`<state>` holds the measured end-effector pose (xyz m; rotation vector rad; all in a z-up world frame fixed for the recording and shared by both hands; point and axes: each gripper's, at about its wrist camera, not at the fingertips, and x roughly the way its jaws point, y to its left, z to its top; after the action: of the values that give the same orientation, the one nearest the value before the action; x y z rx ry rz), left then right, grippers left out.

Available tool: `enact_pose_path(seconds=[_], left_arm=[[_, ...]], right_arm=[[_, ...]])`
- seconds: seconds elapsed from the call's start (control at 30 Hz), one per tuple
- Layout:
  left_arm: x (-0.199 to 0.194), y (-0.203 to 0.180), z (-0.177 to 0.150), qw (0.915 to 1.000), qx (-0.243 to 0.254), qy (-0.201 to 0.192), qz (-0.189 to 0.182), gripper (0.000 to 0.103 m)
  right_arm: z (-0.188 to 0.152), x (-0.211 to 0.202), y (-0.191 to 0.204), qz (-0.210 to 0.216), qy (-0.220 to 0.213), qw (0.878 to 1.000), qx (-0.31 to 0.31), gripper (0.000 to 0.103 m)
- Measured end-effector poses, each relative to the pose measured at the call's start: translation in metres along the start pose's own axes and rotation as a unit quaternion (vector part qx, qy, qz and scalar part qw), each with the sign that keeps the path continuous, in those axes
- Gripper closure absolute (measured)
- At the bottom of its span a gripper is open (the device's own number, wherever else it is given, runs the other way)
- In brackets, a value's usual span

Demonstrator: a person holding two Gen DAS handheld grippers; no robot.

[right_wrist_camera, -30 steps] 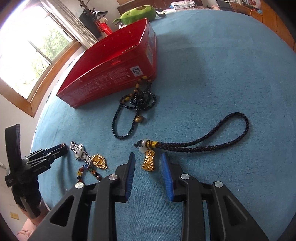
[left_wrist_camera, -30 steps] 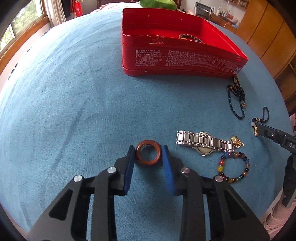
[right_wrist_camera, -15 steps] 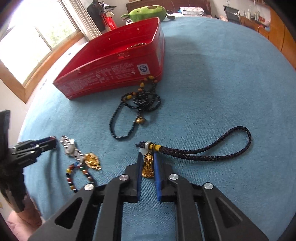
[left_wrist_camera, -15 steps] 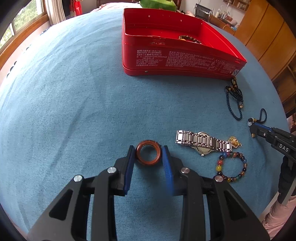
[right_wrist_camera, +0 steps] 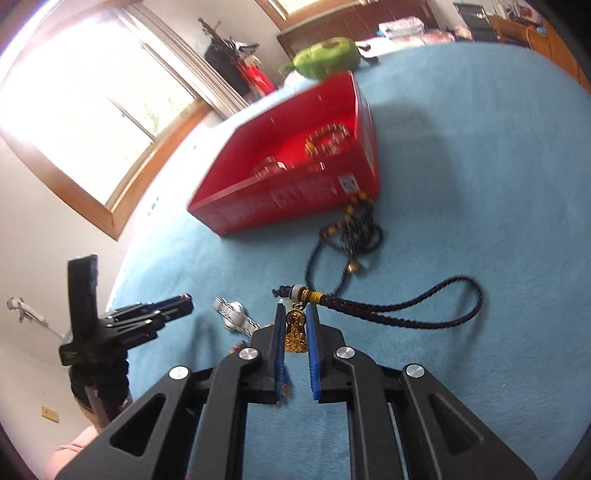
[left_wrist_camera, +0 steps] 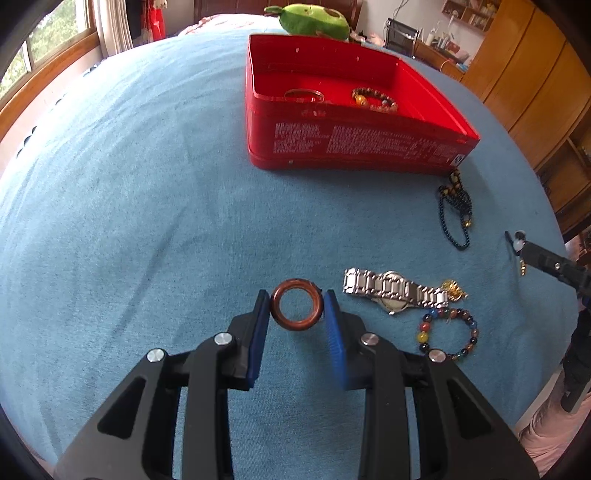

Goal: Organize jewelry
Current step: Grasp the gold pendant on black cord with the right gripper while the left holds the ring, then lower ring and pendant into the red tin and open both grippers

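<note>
Left claw point(left_wrist_camera: 295, 302) clamped on brown ring point(left_wrist_camera: 295, 309), low over blue cloth point(left_wrist_camera: 147, 221). Beside it, steel watch point(left_wrist_camera: 395, 291) and multicoloured bead bracelet point(left_wrist_camera: 448, 334); beyond, red tin point(left_wrist_camera: 354, 147) holding bracelets. Right claw point(right_wrist_camera: 295, 321) closed on gold pendant point(right_wrist_camera: 295, 330), dark braided cord point(right_wrist_camera: 406, 306) trailing rightward; black bead necklace point(right_wrist_camera: 351, 240) near tin corner.

A green plush toy point(left_wrist_camera: 314, 20) lies at the top centre of the left wrist view, on a bed covered by a blue blanket point(left_wrist_camera: 147, 184). A wood-framed window point(right_wrist_camera: 92, 110) fills the right wrist view's upper left; wooden cabinets point(left_wrist_camera: 535, 92) stand at upper right.
</note>
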<state>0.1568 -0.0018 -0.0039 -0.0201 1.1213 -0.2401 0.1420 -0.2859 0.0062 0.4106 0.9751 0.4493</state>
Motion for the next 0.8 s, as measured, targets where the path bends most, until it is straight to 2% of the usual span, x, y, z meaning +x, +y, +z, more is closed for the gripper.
enact_pose_path(seconds=[0.2,0.5,0.8], left_arm=[[-0.020,-0.002,0.013,0.9996,0.003,-0.027,0.000,0.074],[-0.047,-0.016,0.041,0.9979,0.015,-0.063,-0.003,0.074],[-0.057,-0.036,0.098,0.9954,0.025,-0.093,0.001,0.074]], right_arm=[[0.020,-0.024,0.011,-0.012,-0.041,0.999,-0.018,0.093],[0.063,-0.038,0.040,0.023,-0.080,0.996,-0.036,0.093],[0.123,-0.044,0.070,0.050,-0.124,0.989,-0.056,0.093]])
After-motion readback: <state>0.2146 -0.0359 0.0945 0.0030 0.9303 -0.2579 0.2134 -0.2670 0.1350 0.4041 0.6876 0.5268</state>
